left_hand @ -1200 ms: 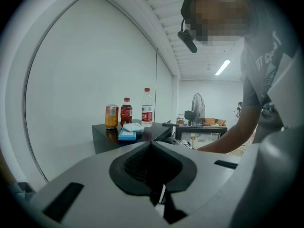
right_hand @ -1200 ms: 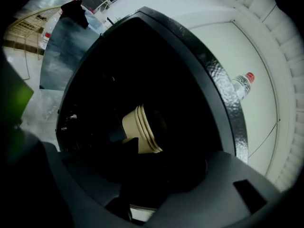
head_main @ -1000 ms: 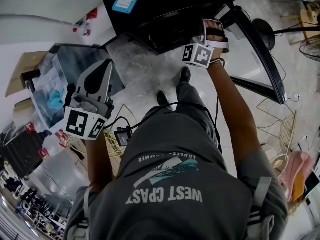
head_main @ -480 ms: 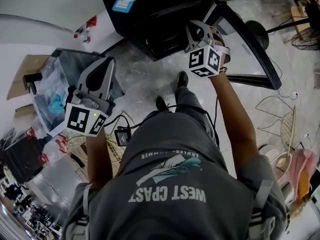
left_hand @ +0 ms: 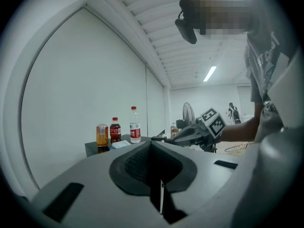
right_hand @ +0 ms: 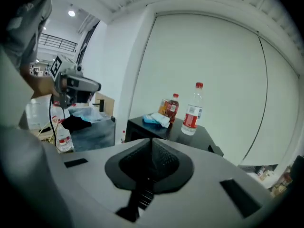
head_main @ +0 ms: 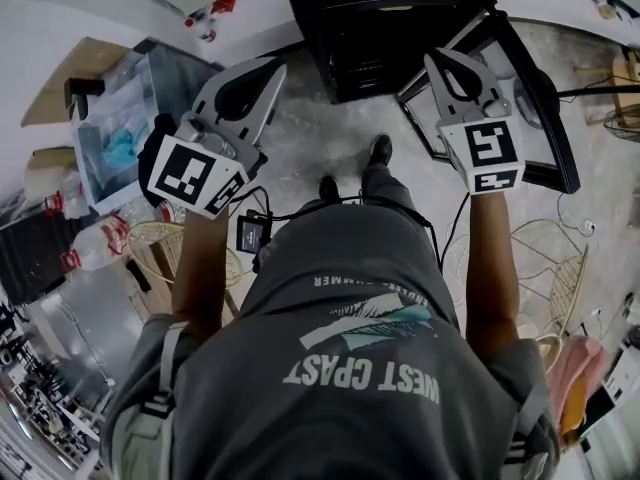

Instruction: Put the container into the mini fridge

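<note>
While the person stands in front of the fridge [head_main: 390, 28], which is at 12 o'clock in the head view, both tools are held up in the air and hold nothing. The left hand-held gripper [head_main: 268, 66] has its jaws pressed together, with nothing between them. The right hand-held gripper [head_main: 436, 60] is closing its jaws; they are almost together and nothing is between them either.

The fridge door [head_main: 540, 98] hangs open at 2 o'clock, so that step looks done. The inside of the fridge is dark, and I cannot tell if the container is in there. No view shows it clearly.

A clear box [head_main: 115, 133] with something blue inside sits at 10 o'clock, beside the left hand-held gripper. It could be the container, but I cannot be sure. Some bottles [right_hand: 191, 109] stand on top of the fridge.

My guess is one of two things. If the container is already inside, only shutting the door is left. If it is the clear box, then almost all the work is left: pick it up, put it in, and shut the door.
</note>
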`<control>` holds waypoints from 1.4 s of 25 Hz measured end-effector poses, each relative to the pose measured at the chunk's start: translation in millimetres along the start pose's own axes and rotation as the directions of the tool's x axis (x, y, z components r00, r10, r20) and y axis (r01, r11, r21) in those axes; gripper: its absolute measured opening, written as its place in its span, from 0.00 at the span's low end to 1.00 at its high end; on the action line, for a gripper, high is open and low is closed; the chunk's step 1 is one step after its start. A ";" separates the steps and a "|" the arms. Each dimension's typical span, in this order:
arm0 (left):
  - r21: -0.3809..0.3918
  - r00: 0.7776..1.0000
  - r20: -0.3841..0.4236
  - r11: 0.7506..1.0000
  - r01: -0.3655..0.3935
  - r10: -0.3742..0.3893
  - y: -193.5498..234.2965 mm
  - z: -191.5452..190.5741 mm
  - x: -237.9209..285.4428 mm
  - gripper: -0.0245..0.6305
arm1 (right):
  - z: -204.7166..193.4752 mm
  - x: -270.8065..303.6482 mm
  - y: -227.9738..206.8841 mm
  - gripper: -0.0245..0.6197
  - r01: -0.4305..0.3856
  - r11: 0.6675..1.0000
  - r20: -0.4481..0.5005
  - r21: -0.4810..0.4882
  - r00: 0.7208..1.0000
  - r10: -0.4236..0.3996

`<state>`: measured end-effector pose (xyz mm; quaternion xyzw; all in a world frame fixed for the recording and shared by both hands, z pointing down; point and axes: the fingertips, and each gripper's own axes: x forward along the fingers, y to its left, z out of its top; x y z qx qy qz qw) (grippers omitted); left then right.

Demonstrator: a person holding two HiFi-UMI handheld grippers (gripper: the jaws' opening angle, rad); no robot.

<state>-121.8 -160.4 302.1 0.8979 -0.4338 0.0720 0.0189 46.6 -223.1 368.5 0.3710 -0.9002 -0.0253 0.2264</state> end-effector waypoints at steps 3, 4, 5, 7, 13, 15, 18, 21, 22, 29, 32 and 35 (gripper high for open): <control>0.007 1.000 0.016 1.000 0.008 -0.008 2.4 4.0 -3.8 0.06 | 30.1 -18.8 10.7 0.10 -0.014 1.000 0.053 0.028 0.999 0.012; 0.008 1.000 0.019 1.000 0.007 -0.007 2.0 5.1 -6.4 0.06 | 39.5 -25.8 15.4 0.10 -0.028 0.999 0.073 0.040 0.997 0.025; 0.009 1.000 0.022 1.000 0.004 -0.004 1.9 5.9 -9.3 0.06 | 49.1 -32.7 20.6 0.09 -0.046 0.998 0.096 0.053 0.995 0.041; 0.007 1.000 0.029 1.000 -0.004 0.004 4.5 6.5 -15.1 0.06 | 68.6 -45.4 32.0 0.09 -0.099 0.992 0.147 0.083 0.985 0.086; 0.004 0.999 0.039 1.000 -0.028 0.028 7.8 3.0 -35.2 0.06 | 100.0 -78.5 71.4 0.08 -0.255 0.961 0.225 0.111 0.948 0.226; 0.003 0.999 0.042 1.000 -0.030 0.030 5.0 2.7 -41.6 0.06 | 101.7 -86.9 76.8 0.08 -0.257 0.960 0.225 0.114 0.948 0.227; 0.002 0.998 0.049 1.000 -0.028 0.027 2.4 2.8 -48.2 0.06 | 103.0 -93.5 80.2 0.08 -0.243 0.963 0.224 0.116 0.951 0.213; 0.001 0.998 0.051 1.000 -0.022 0.022 -1.1 2.7 -53.1 0.06 | 101.0 -96.9 84.0 0.08 -0.238 0.964 0.219 0.120 0.953 0.208; 0.001 0.999 0.050 1.000 -0.022 0.021 -2.0 2.3 -54.2 0.06 | 99.9 -97.5 85.0 0.08 -0.237 0.964 0.216 0.120 0.954 0.208; 0.006 0.999 0.049 1.000 -0.005 0.005 -10.4 3.8 -49.6 0.06 | 90.5 -105.3 78.5 0.08 -0.219 0.967 0.199 0.134 0.961 0.190; 0.005 0.999 0.050 1.000 -0.002 0.001 -10.8 4.4 -49.0 0.06 | 86.3 -105.0 77.8 0.08 -0.215 0.966 0.188 0.142 0.964 0.187; 0.005 0.999 0.050 1.000 0.000 0.000 -10.0 5.5 -48.5 0.06 | 84.1 -103.5 77.2 0.08 -0.214 0.966 0.179 0.146 0.966 0.187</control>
